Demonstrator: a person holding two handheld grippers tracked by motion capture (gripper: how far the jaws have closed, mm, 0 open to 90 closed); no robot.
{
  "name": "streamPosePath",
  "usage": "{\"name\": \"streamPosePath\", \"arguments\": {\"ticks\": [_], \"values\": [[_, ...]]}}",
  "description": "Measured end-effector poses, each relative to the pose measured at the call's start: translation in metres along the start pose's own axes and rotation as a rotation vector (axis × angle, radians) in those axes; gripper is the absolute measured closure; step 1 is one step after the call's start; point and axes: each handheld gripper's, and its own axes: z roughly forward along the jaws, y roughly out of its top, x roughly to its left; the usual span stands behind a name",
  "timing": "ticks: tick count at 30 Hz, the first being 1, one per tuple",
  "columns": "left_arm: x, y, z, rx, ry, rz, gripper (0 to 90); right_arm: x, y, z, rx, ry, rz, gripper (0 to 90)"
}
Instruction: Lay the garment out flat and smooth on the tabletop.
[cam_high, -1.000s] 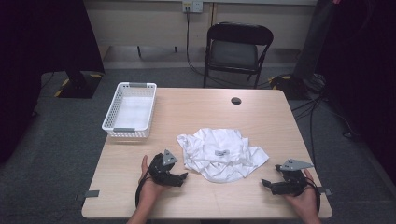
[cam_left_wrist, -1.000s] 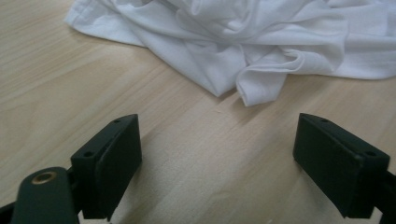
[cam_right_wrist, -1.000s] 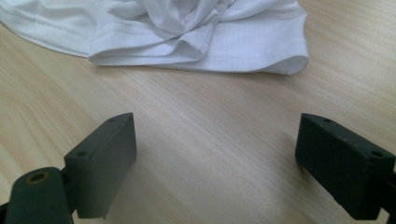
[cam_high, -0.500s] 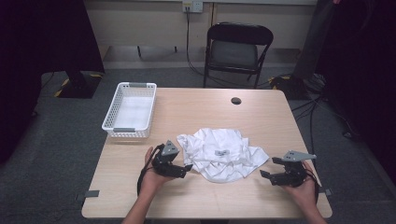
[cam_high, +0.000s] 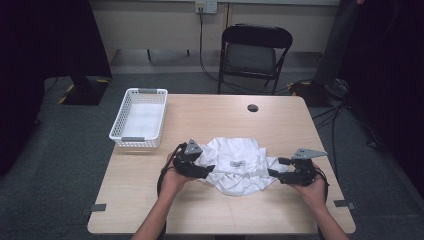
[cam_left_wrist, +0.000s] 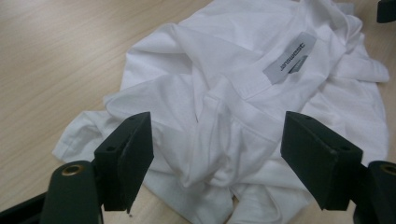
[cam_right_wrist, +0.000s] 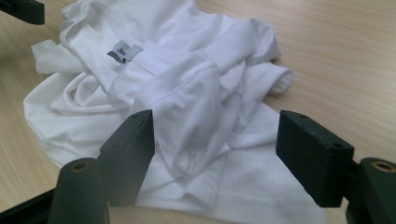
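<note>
White T-shirt (cam_high: 235, 167) lies crumpled near the front-centre of the wooden table (cam_high: 210, 120), approx at 6 o'clock from the table's middle in the high view. Left gripper (cam_high: 204, 167) sits at the shirt's 9 o'clock edge, right gripper (cam_high: 276, 173) at its 3 o'clock edge; each is held in a hand, forearms coming in from 6 o'clock.

Left gripper view: jaws spread wide, nothing between the pads, w/ bunched fabric of the shirt (cam_left_wrist: 233, 107) lying below and between them. Can't tell if the jaw tips touch the cloth. Neck label (cam_left_wrist: 289, 58) at approx 1 o'clock from the frame centre: grey tag w/ white lettering that looks like "JANSWEST", though the print is small & not fully sure. A smaller tag under it is unreadable.

Right gripper view: jaws also wide apart, holding nothing, a folded ridge of the shirt (cam_right_wrist: 187, 107) running up between them. Same label (cam_right_wrist: 123, 51) at approx 11 o'clock, writing too small to read.

High view also shows a white plastic basket (cam_high: 140, 117) at approx 10 o'clock from the shirt, well apart, a small dark disc (cam_high: 253, 107) on the table at 12 o'clock, & a black folding chair (cam_high: 255, 55) beyond the far edge.
</note>
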Motion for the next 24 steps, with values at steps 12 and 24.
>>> {"name": "streamPosePath", "arguments": {"ticks": [12, 24], "values": [[0.003, 0.003, 0.015, 0.074, -0.033, 0.006, 49.0, -0.002, 0.008, 0.021, 0.014, 0.015, -0.015, 44.8], [0.005, 0.002, 0.016, 0.110, -0.094, -0.026, 77.6, -0.012, 0.010, 0.033, 0.056, 0.115, 0.010, 68.2]]}}
